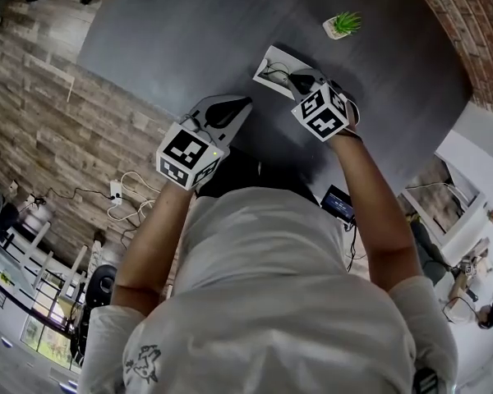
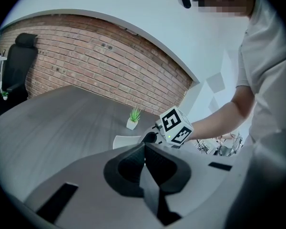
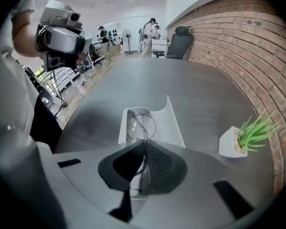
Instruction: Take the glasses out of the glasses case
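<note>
Step in hand: I judge this to be the grasp. The pair is held but not yet lifted out.
Right tool: its jaws are closed on the thin wire frame of the glasses. In the right gripper view the wire runs between the two pads, apparently near the bridge.
Glasses: one round lens lies inside the glasses case, at 12 o'clock from the jaw tips. The other rim shows through the gap just under the jaws. I cannot tell whether the frame touches the case floor.
Glasses case: white and open, lying flat on the dark bench. In the head view it sits at about 1 o'clock from the frame centre.
Left tool: its jaws are together with nothing between them. It hovers above the bench at roughly 8 o'clock of the case, apart from it.
Plant: a small potted one at 3 o'clock of the case in the right gripper view, well clear.
Next move: I'd draw the right tool straight up and back toward me, keeping a light grip so the wire doesn't bend.
Watch-out: the case looks light and unheld and may rise with the frame. The left tool could press its rim down.
</note>
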A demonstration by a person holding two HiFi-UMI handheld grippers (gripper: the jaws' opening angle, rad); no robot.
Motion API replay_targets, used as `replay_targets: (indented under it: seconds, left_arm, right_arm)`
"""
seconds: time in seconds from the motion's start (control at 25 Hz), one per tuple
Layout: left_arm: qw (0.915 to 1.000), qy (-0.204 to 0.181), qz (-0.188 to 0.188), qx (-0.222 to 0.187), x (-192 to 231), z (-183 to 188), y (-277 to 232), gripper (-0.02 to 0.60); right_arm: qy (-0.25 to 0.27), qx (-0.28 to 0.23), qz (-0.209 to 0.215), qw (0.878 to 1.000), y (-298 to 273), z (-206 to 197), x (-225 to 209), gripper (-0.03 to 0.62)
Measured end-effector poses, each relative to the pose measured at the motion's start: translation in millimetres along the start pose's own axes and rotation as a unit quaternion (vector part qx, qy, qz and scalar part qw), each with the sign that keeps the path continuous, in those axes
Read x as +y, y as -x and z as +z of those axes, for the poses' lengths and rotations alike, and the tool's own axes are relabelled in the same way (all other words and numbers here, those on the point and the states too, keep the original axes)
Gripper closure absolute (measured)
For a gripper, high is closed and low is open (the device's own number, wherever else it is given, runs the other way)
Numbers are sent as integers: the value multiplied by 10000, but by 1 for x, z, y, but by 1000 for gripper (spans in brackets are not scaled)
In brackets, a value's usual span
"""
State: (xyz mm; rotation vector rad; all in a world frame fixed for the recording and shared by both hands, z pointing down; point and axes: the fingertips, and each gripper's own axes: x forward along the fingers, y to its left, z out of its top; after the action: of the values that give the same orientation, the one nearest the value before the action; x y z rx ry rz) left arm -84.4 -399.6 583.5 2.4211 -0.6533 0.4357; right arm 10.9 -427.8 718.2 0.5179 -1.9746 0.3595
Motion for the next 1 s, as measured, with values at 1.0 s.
replay_targets:
  seconds: [1.0]
  left_arm:
    - [9997,-93,188,-110,-35,0,2,571]
  right_arm:
    - [69,-637,-387,9972,54,12,-2,582]
